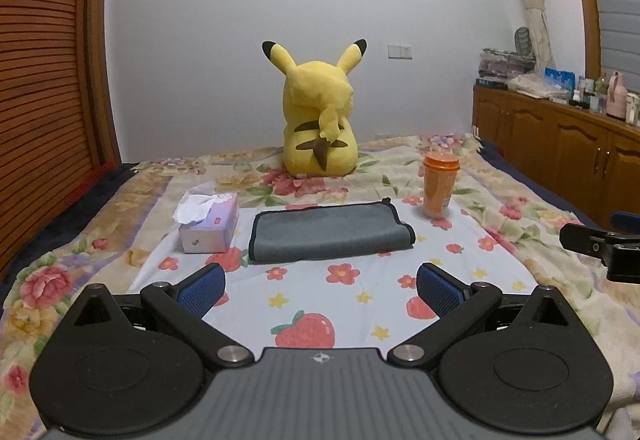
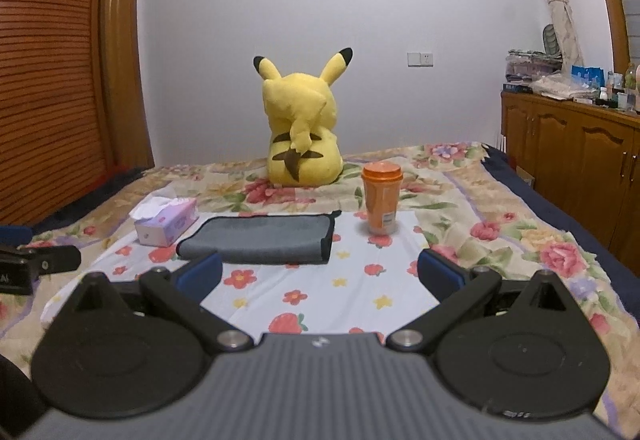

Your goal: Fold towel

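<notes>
Grey towel (image 1: 330, 232) with dark piping, lying on the pale fruit-and-flower cloth (image 1: 344, 300) spread over the bed (image 1: 120, 199). The towel already appears doubled: a rounded fold runs along its near edge and the piped edges meet at the far side and the right end, so at least one fold is judged complete. It rests flat between the tissue box (image 1: 208, 222) on its left and the orange lidded cup (image 1: 439, 181) on its right, apart from both; this leaves its near edge and both ends free to reach.

Left tongs (image 1: 320, 290) and right tongs (image 2: 320, 272), both released, with the blue pads (image 1: 202, 290) spread wide and nothing between them. Each pair hovers above the cloth, short of the towel and touching nothing. They sit side by side, each visible at the margin of the other's view. The wide spread suits pinching a thick doubled edge, one pair at each end, if a further fold is intended.

The yellow plush toy (image 1: 320, 111) sits farther back on the floral blanket (image 1: 516, 224), facing the wall and well apart from the working area. Whether the cup is weighted or empty cannot be told; a carried corner swinging right could tip it.
</notes>
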A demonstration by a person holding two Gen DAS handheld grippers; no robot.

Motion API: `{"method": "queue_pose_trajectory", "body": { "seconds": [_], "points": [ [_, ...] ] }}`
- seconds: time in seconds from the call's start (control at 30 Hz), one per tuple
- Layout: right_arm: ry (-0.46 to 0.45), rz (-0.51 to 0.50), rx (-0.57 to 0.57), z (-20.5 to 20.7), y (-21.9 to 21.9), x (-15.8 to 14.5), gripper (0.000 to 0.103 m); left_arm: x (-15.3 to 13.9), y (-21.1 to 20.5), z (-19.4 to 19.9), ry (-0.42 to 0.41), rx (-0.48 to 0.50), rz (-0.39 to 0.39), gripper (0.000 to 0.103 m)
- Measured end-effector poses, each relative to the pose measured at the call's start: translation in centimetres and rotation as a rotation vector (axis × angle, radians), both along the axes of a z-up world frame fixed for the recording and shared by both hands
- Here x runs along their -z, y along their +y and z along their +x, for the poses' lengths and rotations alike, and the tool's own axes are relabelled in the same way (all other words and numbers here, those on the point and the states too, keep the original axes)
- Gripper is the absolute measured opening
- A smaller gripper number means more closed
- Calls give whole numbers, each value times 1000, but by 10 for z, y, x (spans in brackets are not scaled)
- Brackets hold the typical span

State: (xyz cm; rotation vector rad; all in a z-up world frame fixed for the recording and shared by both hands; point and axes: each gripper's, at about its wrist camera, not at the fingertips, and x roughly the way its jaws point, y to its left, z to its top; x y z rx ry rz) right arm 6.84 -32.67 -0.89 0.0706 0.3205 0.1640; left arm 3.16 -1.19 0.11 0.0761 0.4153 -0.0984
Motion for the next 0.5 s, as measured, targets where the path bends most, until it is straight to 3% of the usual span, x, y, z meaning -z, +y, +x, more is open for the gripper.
{"method": "queue_pose_trajectory", "body": {
  "seconds": [0.5],
  "points": [
    [-59,13,15,-4,-5,-6,103,-6,2,-2,-29,-14,-7,103]
  ]
}}
